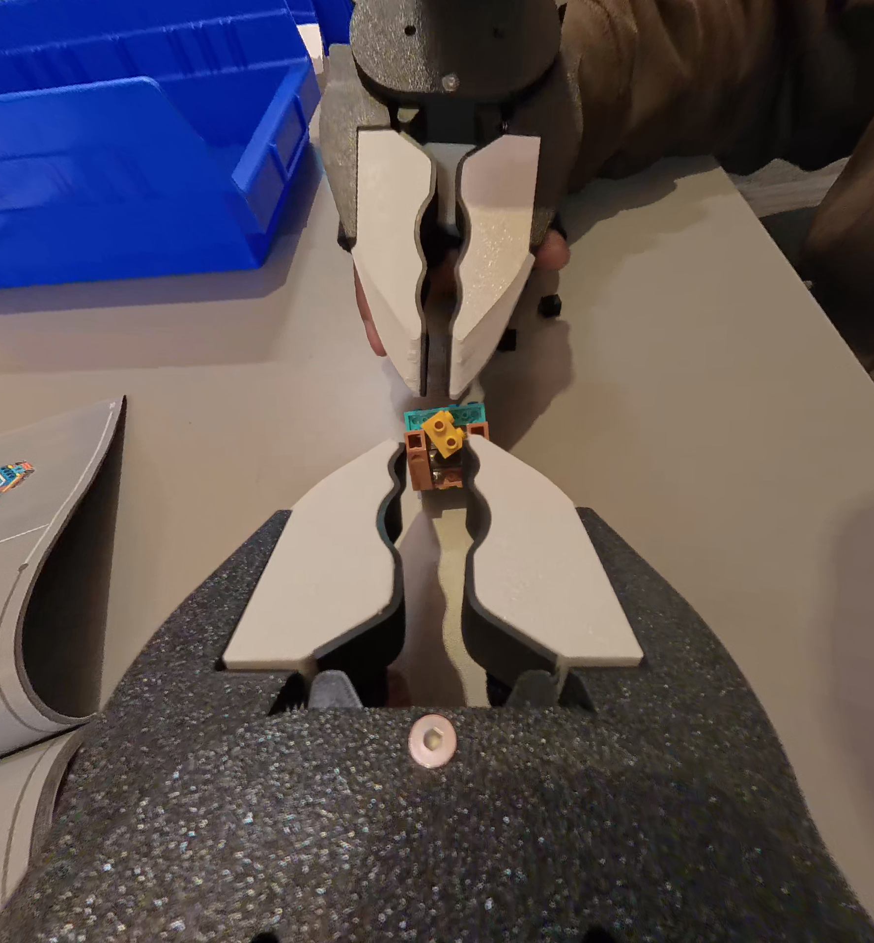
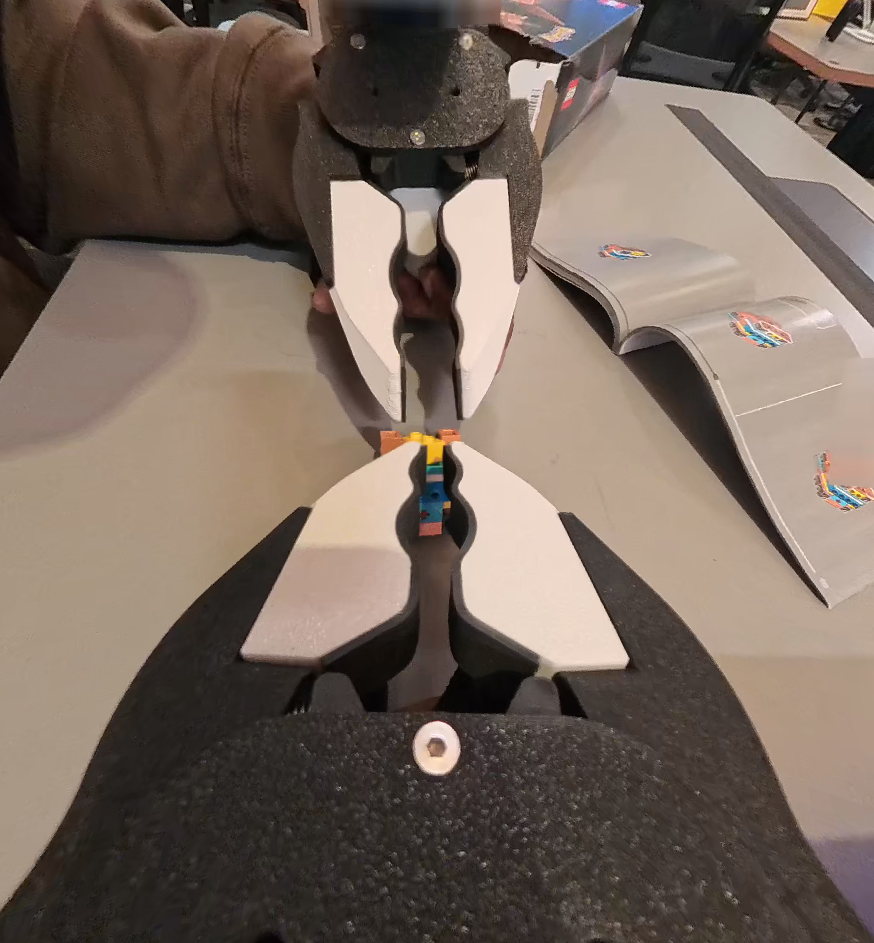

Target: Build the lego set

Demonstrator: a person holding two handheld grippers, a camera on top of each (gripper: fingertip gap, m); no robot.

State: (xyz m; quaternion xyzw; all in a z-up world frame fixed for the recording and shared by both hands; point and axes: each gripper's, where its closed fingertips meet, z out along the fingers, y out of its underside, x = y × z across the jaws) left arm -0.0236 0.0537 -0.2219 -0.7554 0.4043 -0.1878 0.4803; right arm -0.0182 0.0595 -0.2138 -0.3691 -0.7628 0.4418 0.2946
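Observation:
A small lego build (image 1: pixel 417 459) of brown, teal and blue bricks stands on the grey table (image 1: pixel 679 459). A yellow two-stud brick (image 1: pixel 442 431) lies askew on top of it. My left gripper (image 1: pixel 437 449) has its fingers apart on either side of the build. In the right wrist view this gripper (image 2: pixel 429 413) shows no brick between its pads. My right gripper (image 2: pixel 433 449) is nearly closed, and through its slit I see the yellow brick (image 2: pixel 432 451) and the build (image 2: pixel 432 505) below. In the left wrist view the right gripper (image 1: pixel 437 393) hovers just beyond the build with nothing in its slit.
Blue storage bins (image 1: pixel 118 153) stand at the back left. An open instruction booklet (image 2: pixel 782 408) lies to the right of the build, and also shows in the left wrist view (image 1: pixel 16 561). A lego box (image 2: pixel 588 51) stands behind it. A brown sleeve (image 2: pixel 118 127) rests at the table's far edge.

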